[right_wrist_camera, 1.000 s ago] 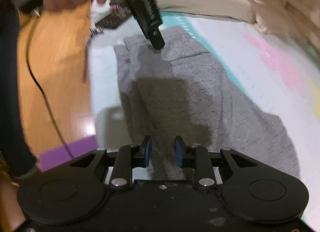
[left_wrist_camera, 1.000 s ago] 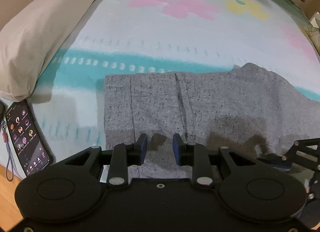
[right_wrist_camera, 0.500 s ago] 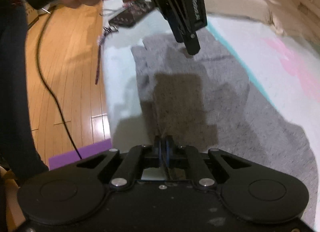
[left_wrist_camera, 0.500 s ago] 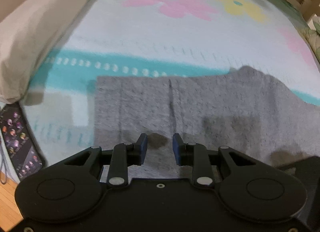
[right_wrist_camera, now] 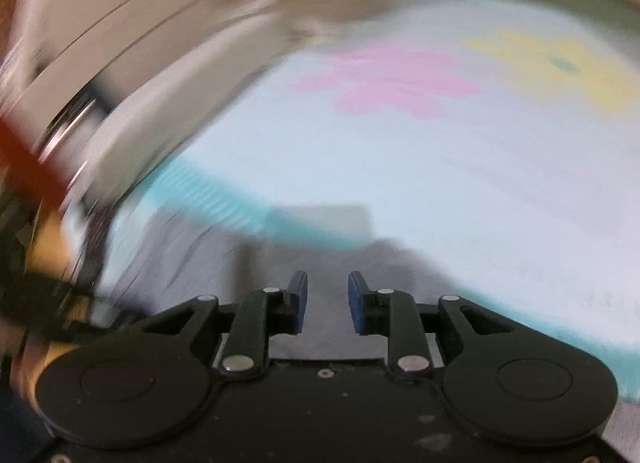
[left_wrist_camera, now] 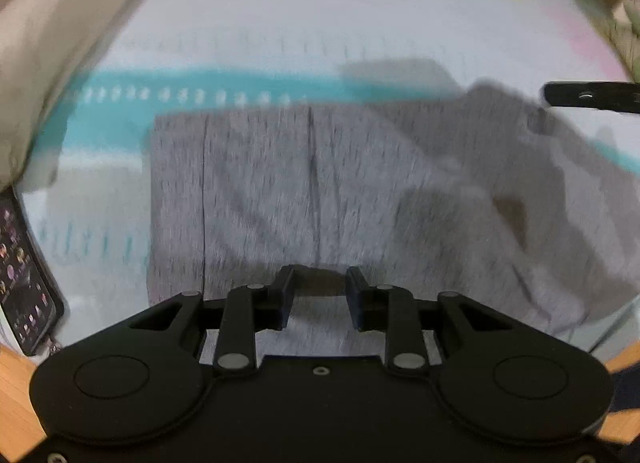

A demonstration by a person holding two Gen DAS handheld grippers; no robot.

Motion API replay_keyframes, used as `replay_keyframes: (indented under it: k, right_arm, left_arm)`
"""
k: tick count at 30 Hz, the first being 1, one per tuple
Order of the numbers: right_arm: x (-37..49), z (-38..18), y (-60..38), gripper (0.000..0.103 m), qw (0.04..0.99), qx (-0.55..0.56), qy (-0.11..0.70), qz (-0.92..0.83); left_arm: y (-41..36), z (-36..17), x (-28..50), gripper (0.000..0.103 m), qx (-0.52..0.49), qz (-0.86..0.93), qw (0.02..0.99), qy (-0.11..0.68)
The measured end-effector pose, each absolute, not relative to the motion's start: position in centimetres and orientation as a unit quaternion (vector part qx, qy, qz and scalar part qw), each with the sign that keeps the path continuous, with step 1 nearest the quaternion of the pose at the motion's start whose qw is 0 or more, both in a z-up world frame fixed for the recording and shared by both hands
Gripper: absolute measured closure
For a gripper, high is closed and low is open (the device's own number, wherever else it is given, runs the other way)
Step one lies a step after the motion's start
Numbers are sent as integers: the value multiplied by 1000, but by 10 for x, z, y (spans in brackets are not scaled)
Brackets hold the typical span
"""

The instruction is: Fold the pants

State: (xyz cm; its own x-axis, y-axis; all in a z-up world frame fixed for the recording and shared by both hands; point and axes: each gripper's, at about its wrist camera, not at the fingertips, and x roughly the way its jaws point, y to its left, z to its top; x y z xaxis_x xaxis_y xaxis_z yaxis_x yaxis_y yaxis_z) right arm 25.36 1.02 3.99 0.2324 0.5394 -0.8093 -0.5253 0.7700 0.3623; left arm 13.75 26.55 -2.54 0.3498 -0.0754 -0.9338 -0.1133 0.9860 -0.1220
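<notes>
The grey pants [left_wrist_camera: 320, 183] lie on the bed, waistband end at the left, fabric bunched and folded over toward the right. My left gripper [left_wrist_camera: 320, 297] is open and empty, hovering just above the near edge of the pants. My right gripper [right_wrist_camera: 328, 301] is open and empty over the far part of the grey pants [right_wrist_camera: 224, 263]; its view is heavily blurred. A black piece of the right gripper [left_wrist_camera: 592, 97] shows at the right edge of the left wrist view, above the raised fabric.
The bed cover [left_wrist_camera: 320, 23] is pale with a teal stripe and pink and yellow flowers. A beige pillow [left_wrist_camera: 52, 47] lies at the left. A phone [left_wrist_camera: 24, 275] with a lit screen rests at the bed's left edge. Wood floor shows below.
My right gripper was shut on the pants half a second ago; it has swung toward the bed's middle and now stands open. The right part of the pants got folded over. My left gripper stayed open.
</notes>
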Motion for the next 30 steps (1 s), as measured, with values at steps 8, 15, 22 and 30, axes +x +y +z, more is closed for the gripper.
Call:
replay_keyframes:
  k: [8, 15, 22, 30]
  right_arm:
    - [280, -13, -9, 78, 708, 59, 617, 338]
    - [225, -16, 7, 78, 691, -70, 592, 410]
    - [272, 20, -20, 74, 808, 12, 494, 320]
    - [273, -27, -25, 75, 738, 42, 594, 318]
  left_arm:
    - [241, 2, 164, 67, -142, 25, 848, 511]
    - [193, -30, 194, 66, -144, 10, 833, 535]
    - [178, -63, 179, 63, -103, 20, 812, 574]
    - [196, -51, 186, 67, -159, 29, 807, 567]
